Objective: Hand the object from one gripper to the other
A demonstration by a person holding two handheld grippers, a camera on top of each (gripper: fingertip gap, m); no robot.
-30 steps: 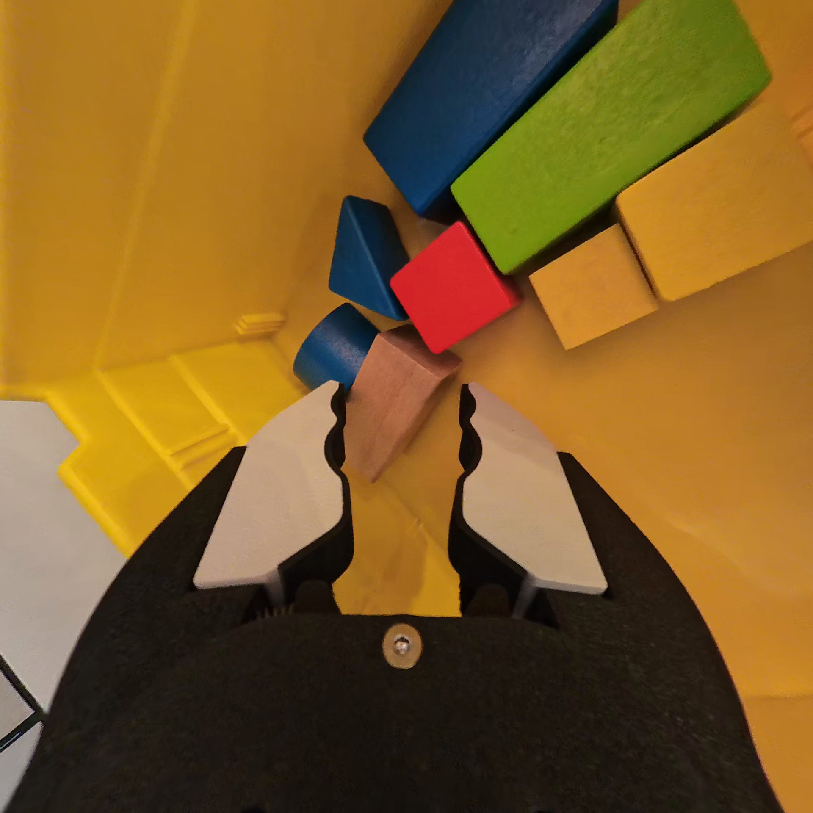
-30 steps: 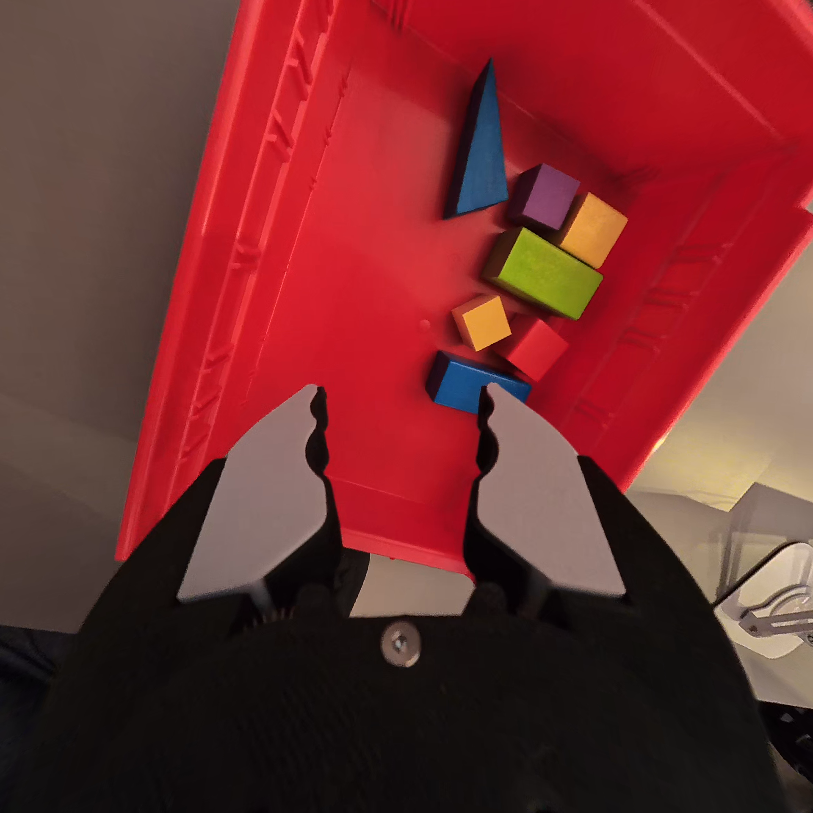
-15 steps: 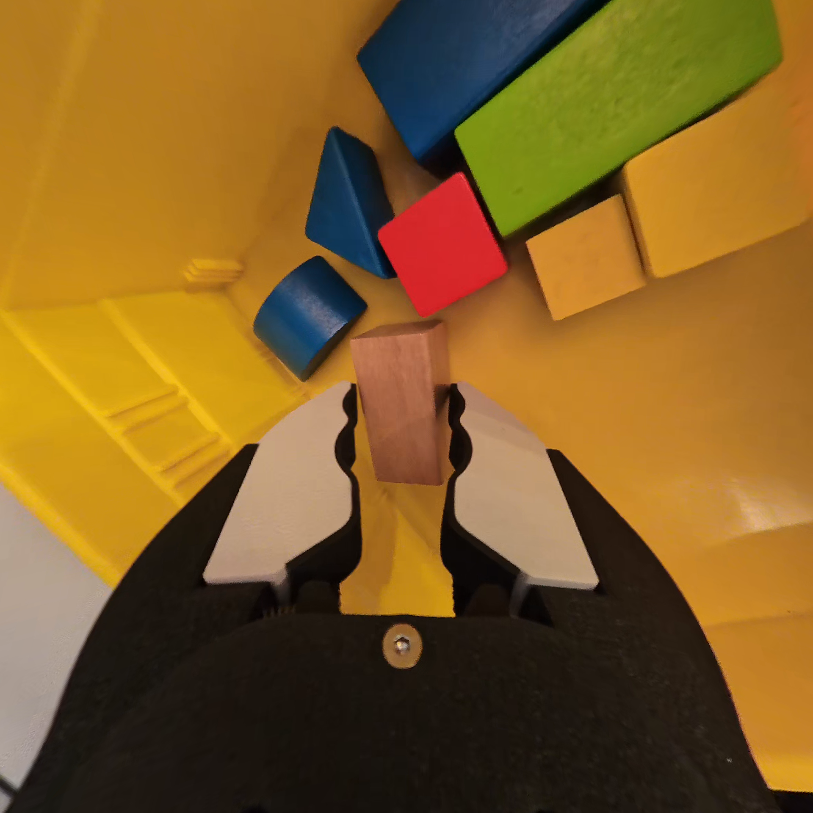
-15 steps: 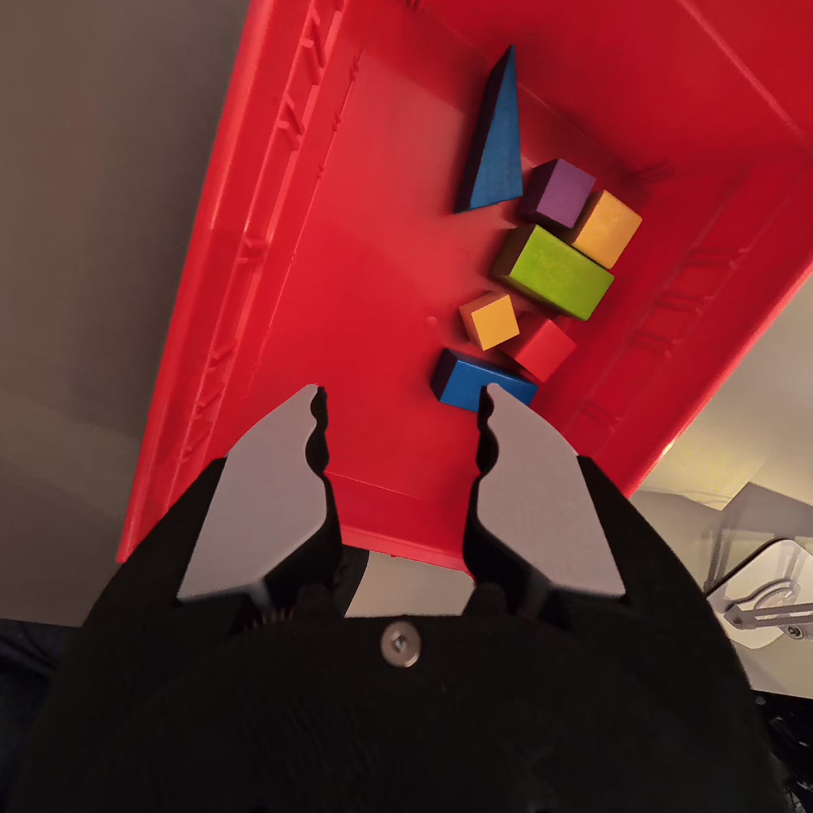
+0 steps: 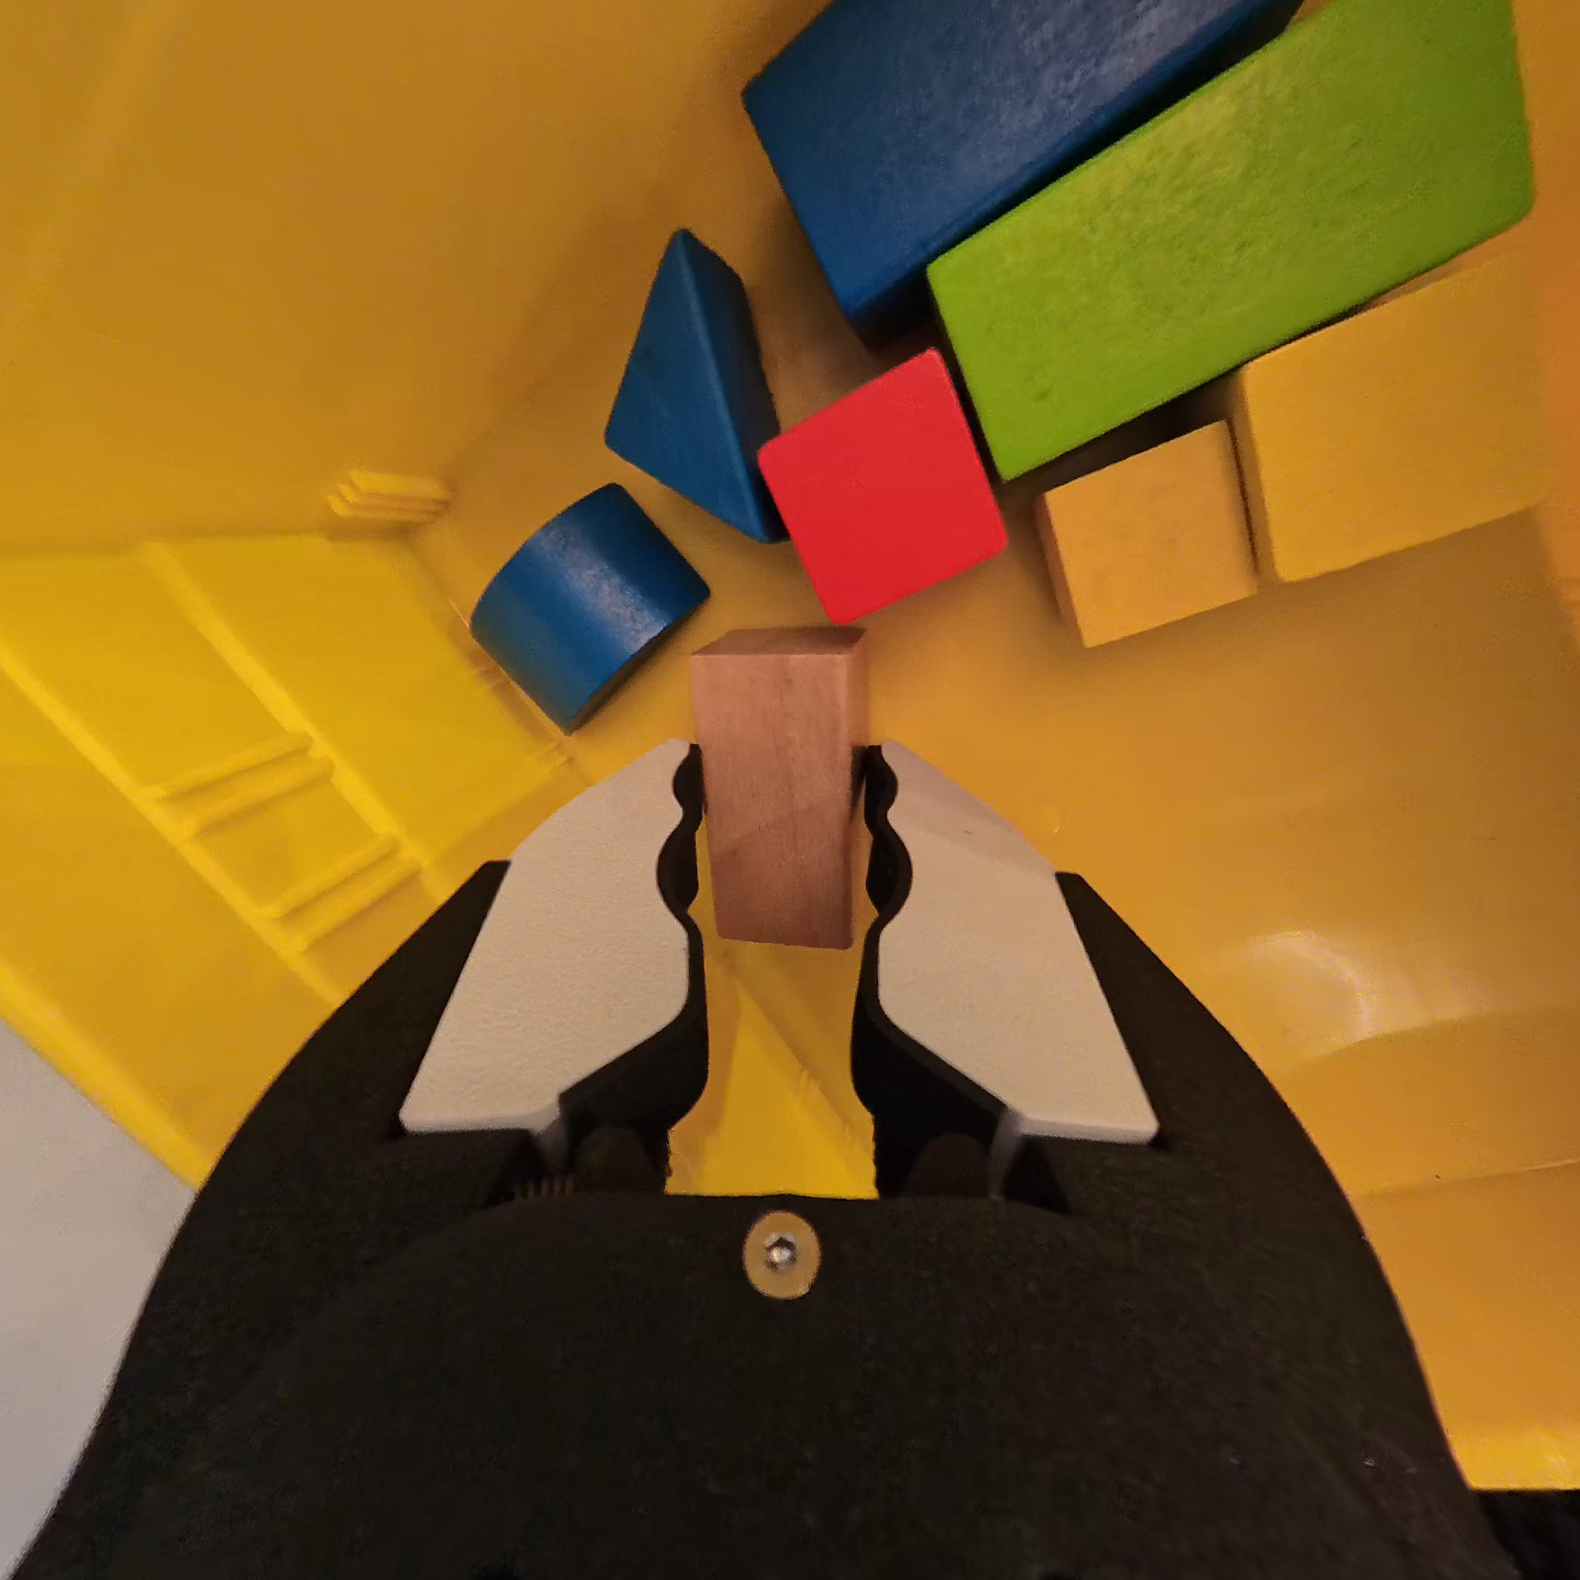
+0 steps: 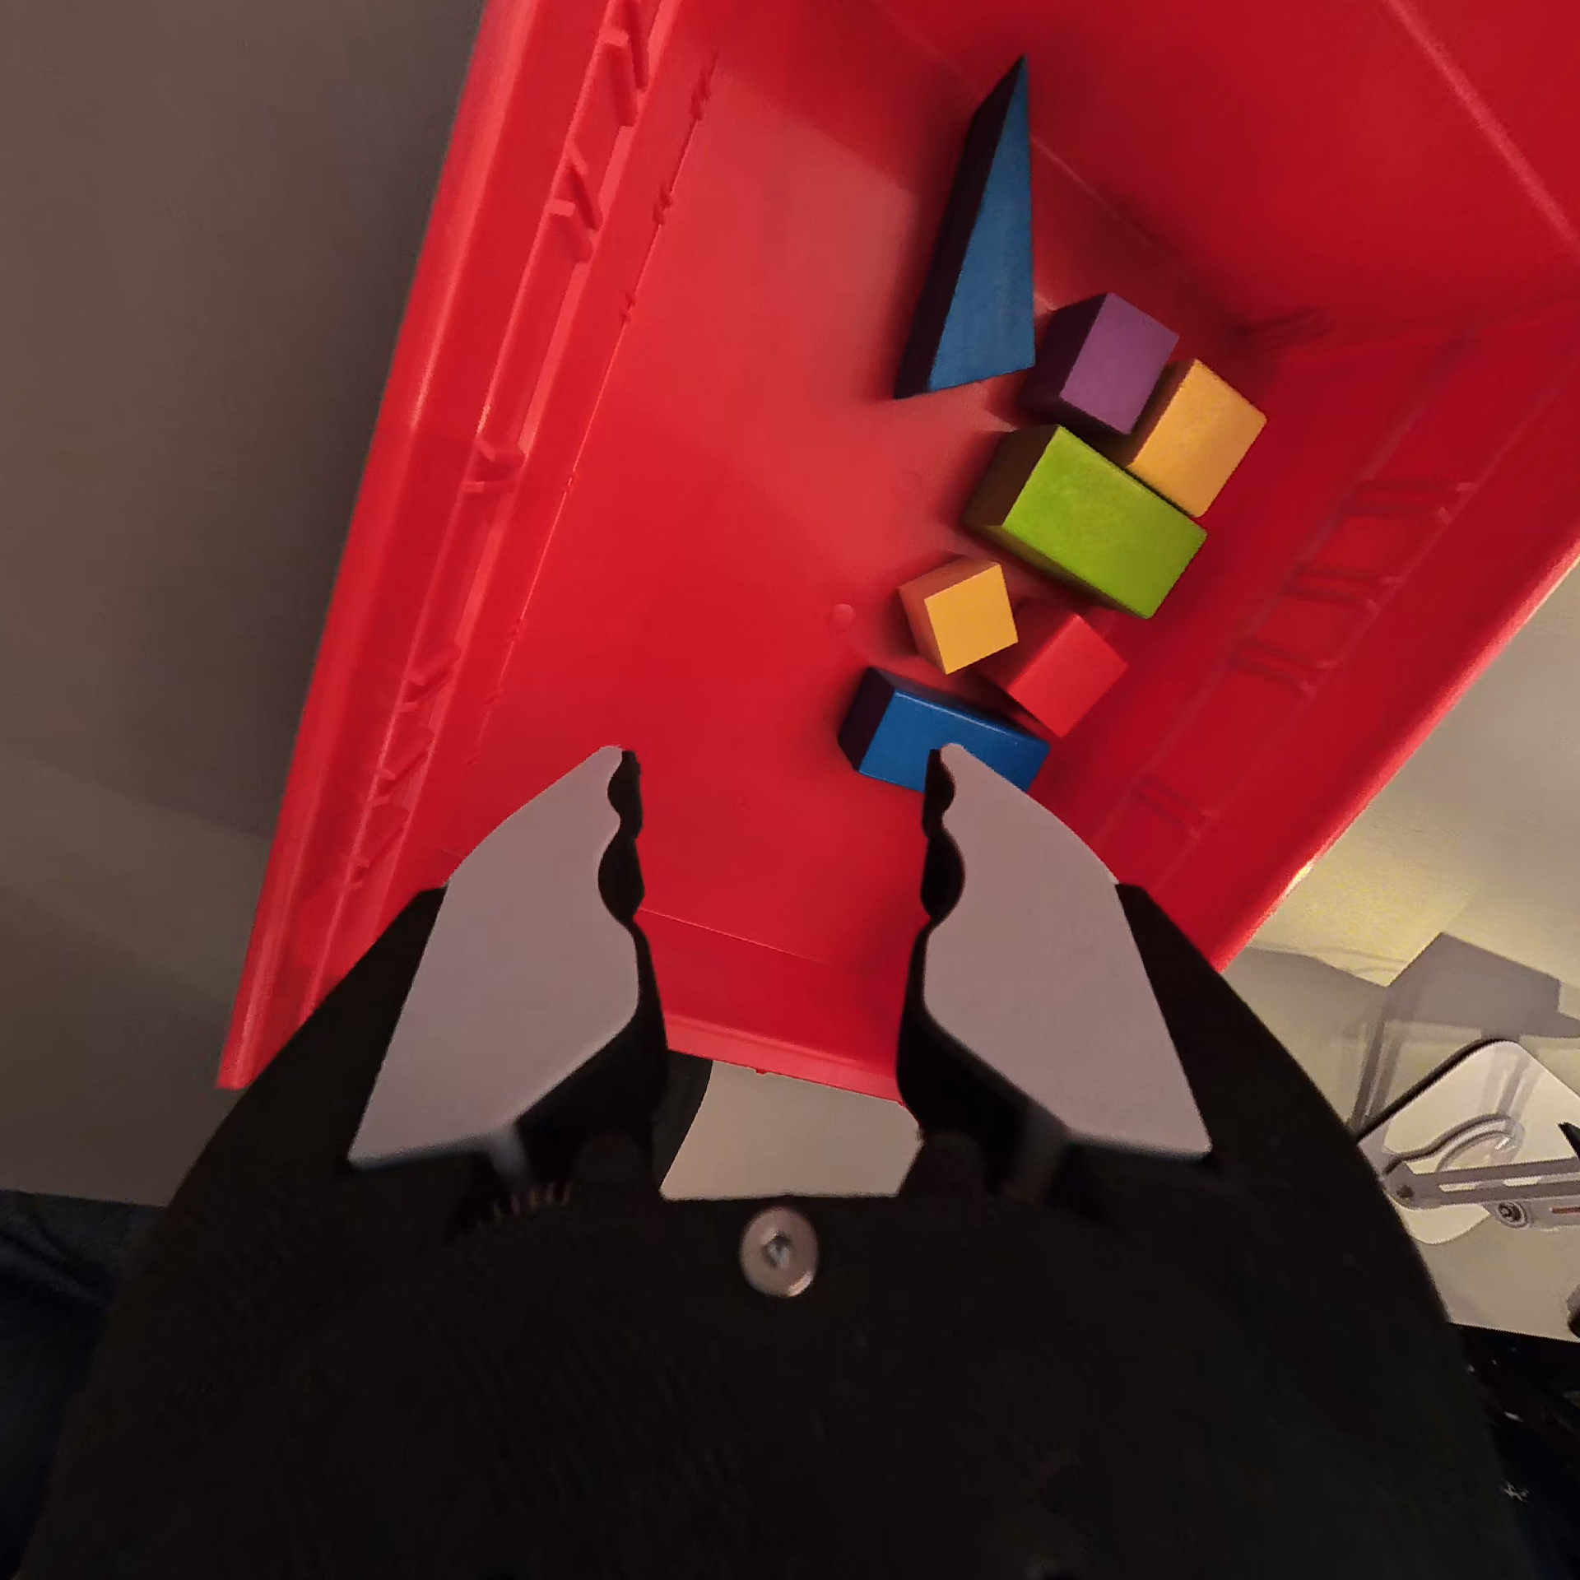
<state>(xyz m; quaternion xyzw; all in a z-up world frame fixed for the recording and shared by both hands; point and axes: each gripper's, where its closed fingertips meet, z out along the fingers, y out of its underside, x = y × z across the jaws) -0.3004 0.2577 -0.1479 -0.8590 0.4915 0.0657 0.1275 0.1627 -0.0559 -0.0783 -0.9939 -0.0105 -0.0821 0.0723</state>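
Two bins, one per view: only the left wrist view shows the yellow bin point(image 5: 256, 256), its blue point(image 5: 983, 128), green point(image 5: 1231, 231) and red point(image 5: 881, 487) blocks at upper right, and the left gripper point(image 5: 778, 761) pinching the plain wooden block point(image 5: 774, 787) at centre frame. Only the right wrist view shows the red bin point(image 6: 727, 427) with small coloured blocks at right; the right gripper point(image 6: 778, 761) stands spread, holding nothing

A pale surface point(image 6: 214, 513) carries the red bin point(image 6: 727, 513); a yellow bin point(image 5: 256, 256) sits on a white surface point(image 5: 60, 1197).
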